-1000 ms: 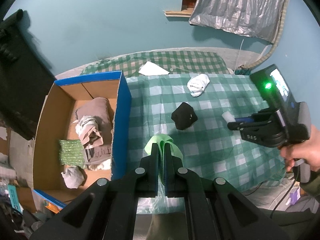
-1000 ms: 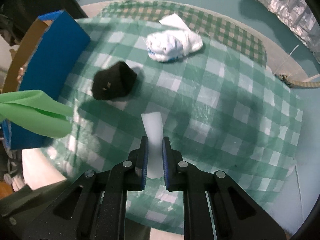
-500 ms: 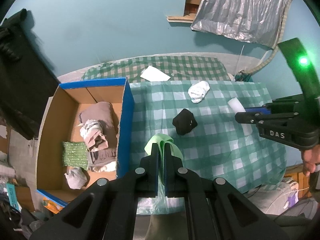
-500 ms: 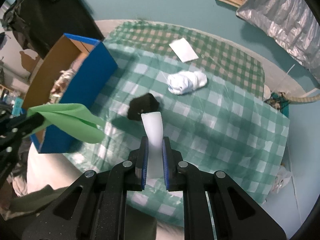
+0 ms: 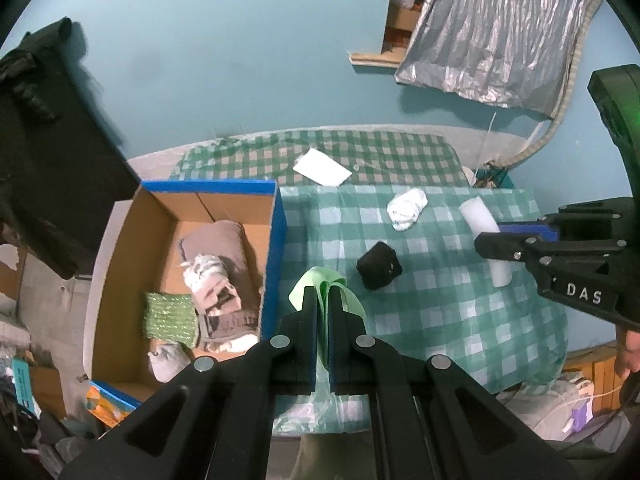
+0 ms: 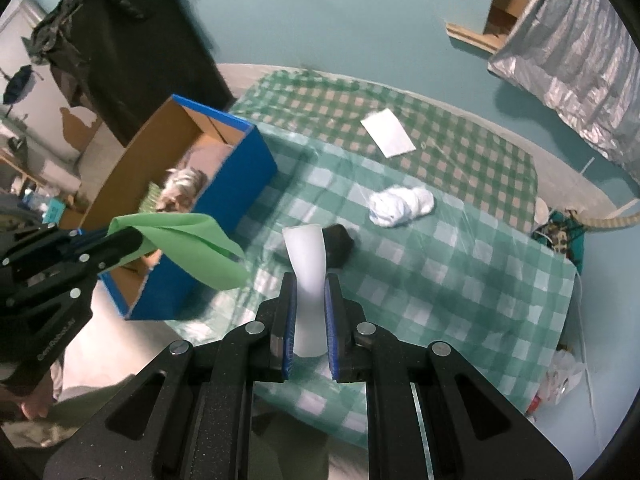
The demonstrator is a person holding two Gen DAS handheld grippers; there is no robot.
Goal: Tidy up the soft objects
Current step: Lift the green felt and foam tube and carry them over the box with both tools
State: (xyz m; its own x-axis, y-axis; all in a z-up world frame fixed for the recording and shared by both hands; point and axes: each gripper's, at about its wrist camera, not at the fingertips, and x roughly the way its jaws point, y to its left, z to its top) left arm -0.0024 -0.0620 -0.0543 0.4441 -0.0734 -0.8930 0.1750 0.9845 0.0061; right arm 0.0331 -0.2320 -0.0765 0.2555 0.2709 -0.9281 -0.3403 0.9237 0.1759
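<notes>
While our left claw (image 5: 323, 312) pinched the green cloth (image 5: 320, 282) and our right claw (image 6: 311, 300) squeezed the white strip (image 6: 306, 264), we needed to hold tight and drop both inside the box (image 5: 140, 240).

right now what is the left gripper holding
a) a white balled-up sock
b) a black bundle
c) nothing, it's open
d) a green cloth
d: the left gripper is shut on the green cloth, which hangs from it in the right wrist view too, while the black bundle and the white sock ball lie loose on the checked tablecloth.
</notes>
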